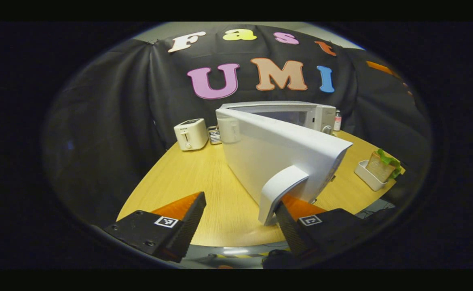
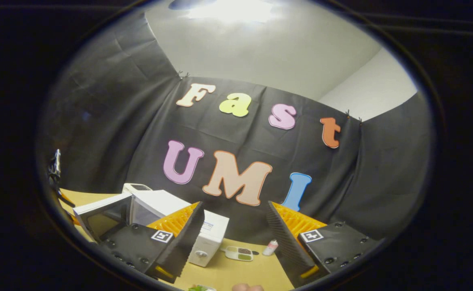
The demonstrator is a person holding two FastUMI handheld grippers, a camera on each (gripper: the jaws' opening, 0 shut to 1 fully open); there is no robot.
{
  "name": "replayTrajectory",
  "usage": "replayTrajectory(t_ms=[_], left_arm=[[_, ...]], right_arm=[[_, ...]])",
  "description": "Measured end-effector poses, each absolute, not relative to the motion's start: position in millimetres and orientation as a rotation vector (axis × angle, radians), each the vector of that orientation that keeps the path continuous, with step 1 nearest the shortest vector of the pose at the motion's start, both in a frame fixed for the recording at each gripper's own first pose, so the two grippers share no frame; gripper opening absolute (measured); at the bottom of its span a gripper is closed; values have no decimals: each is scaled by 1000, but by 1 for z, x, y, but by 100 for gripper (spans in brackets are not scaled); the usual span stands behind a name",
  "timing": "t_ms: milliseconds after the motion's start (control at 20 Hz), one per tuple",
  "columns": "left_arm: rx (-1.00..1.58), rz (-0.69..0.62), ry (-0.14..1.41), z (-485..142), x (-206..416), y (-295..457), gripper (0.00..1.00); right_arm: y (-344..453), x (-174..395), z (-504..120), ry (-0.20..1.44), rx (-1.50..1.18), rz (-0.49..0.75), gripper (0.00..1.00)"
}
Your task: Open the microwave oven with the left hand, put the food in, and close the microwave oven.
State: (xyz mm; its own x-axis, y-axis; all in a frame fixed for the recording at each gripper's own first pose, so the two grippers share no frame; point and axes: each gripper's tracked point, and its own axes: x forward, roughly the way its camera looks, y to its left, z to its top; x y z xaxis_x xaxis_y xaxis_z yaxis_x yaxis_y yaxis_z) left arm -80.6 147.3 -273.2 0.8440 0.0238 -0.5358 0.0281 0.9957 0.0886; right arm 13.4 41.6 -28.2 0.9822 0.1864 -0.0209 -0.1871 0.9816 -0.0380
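The white microwave (image 1: 319, 115) stands at the back of the wooden table (image 1: 188, 178). Its door (image 1: 277, 149) is swung wide open toward me. My left gripper (image 1: 240, 202) is open, and its right finger sits just behind the curved door handle (image 1: 281, 188), touching or nearly touching it. The food, a sandwich with lettuce (image 1: 384, 163), lies in a white tray (image 1: 366, 174) on the right of the table. My right gripper (image 2: 233, 210) hangs open and empty in the air, facing the booth wall. Below it are the microwave (image 2: 210, 238) and its open door (image 2: 103, 216).
A white toaster (image 1: 191, 134) and a small metal rack (image 1: 214, 135) stand left of the microwave. A small bottle (image 1: 337, 120) is behind its right side. In the right gripper view, a compartment dish (image 2: 239, 253) and the bottle (image 2: 270, 247) lie beside the microwave.
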Motion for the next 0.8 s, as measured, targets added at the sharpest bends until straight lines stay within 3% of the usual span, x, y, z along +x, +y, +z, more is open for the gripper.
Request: replayTrajectory(t_ms=[300, 450, 800], left_arm=[[74, -70, 544, -239, -94, 128, 91], [69, -32, 513, -206, -99, 130, 99], [5, 49, 256, -83, -57, 135, 100]], right_arm=[[40, 8, -46, 69, -48, 182, 97], [41, 8, -47, 69, -17, 174, 98], [66, -9, -131, 247, 55, 221, 97]])
